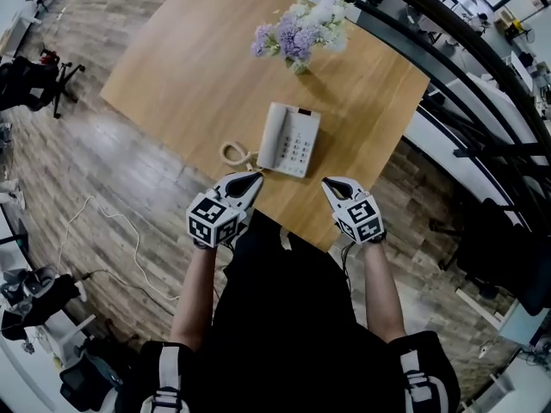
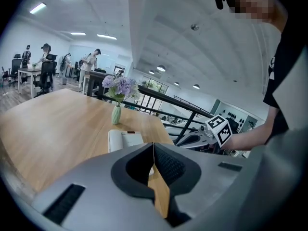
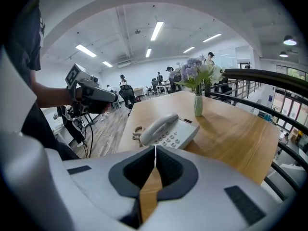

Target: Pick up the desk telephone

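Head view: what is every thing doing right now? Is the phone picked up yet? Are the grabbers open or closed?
desk telephone: lying flat on the table, not picked up.
handset: resting on its cradle.
cord: coiled, lying on the table.
vase of flowers: standing upright.
left gripper: shut, empty, short of the desk telephone.
right gripper: shut, empty, short of the desk telephone.

**Flowers on a wooden desk**

A vase of lilac and white flowers [image 1: 301, 33] stands near the far edge of the wooden desk [image 1: 189, 76]. A white cable [image 1: 112, 222] snakes across the plank floor [image 1: 52, 162]. A black office chair [image 1: 30, 80] stands well apart.
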Motion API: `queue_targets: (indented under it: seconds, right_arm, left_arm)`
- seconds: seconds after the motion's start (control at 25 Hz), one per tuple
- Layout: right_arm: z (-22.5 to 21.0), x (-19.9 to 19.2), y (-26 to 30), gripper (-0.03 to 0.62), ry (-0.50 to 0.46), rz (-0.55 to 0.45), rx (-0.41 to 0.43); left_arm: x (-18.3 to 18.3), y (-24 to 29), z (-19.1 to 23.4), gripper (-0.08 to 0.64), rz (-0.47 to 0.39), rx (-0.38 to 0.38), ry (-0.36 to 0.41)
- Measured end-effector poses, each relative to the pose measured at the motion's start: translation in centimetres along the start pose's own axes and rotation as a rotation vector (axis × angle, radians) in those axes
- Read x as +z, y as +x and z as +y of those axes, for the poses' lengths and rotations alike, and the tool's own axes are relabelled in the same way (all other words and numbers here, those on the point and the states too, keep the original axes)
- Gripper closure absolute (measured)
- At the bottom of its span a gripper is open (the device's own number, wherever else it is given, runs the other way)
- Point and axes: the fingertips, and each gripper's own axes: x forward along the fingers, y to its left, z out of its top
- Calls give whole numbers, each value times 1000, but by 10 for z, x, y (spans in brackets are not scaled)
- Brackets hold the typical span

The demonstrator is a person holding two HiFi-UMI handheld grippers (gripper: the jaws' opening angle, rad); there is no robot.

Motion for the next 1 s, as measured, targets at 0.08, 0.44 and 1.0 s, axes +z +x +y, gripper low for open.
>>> queue_targets:
  seconds: [0.08, 0.44, 1.0]
  right_arm:
    - [-2, 0, 7, 568, 9, 8, 0]
    - [-11, 4, 33, 566, 73, 30, 10]
    - [-32, 6, 67, 566, 160, 59, 6]
  left_arm:
    - [2, 4, 8, 538, 5, -5, -1]
    - [3, 27, 40, 538, 37, -35, -34]
    - [-14, 71, 78, 451, 138, -120, -179]
